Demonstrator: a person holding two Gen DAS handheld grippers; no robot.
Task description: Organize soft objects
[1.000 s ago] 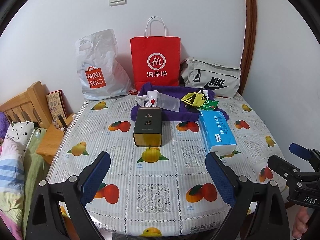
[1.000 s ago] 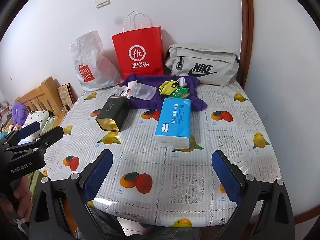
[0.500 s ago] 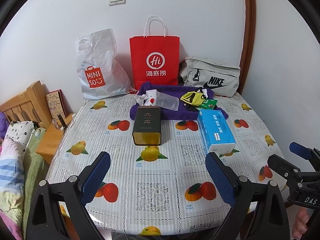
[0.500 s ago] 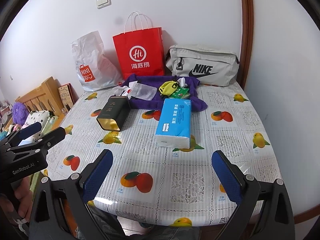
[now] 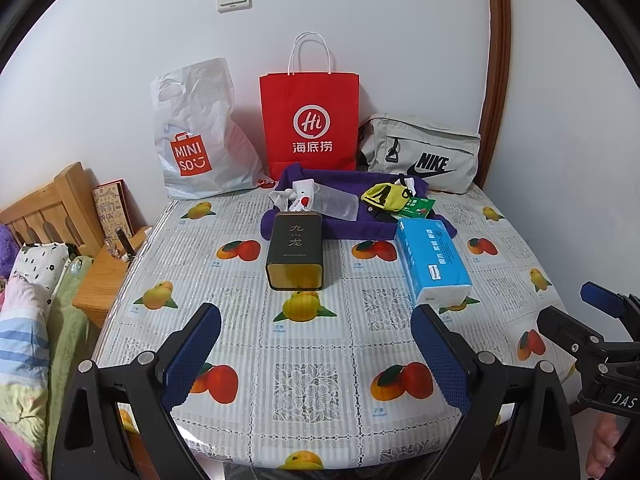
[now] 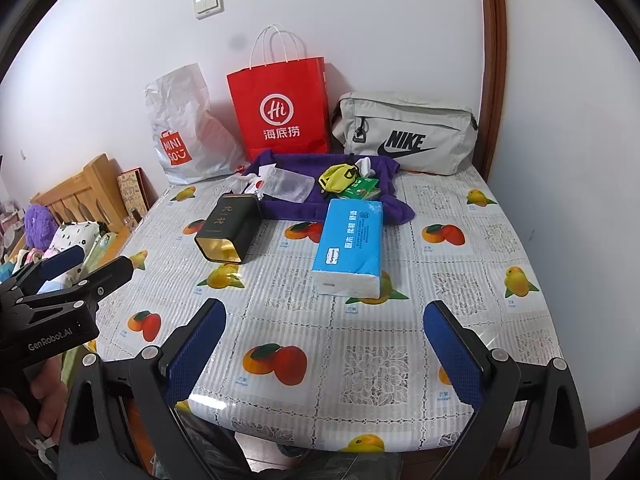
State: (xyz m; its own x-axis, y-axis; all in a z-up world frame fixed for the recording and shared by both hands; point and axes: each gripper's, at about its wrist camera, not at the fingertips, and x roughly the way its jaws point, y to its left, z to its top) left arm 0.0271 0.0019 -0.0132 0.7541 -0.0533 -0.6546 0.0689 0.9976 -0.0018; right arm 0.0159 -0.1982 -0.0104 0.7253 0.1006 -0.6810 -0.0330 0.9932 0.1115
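Nothing shifted: both grippers (image 5: 316, 354) (image 6: 324, 350) still agape before tissue pack (image 5: 434, 260)

Black claw (image 5: 316, 356), blue textured pads (image 5: 192, 354)

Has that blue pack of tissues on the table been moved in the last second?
No. The blue tissue pack lies just where it did, its far end by the purple cloth, beside the dark tin. Both grippers hang open, short of it.

Far end of the dark tin (image 5: 295, 251) overlapped the purple cloth (image 5: 352, 224), green packet (image 5: 416, 207) half under the yellow pouch (image 5: 384, 196), tablecloth's (image 6: 360, 360) small print too tiny to read
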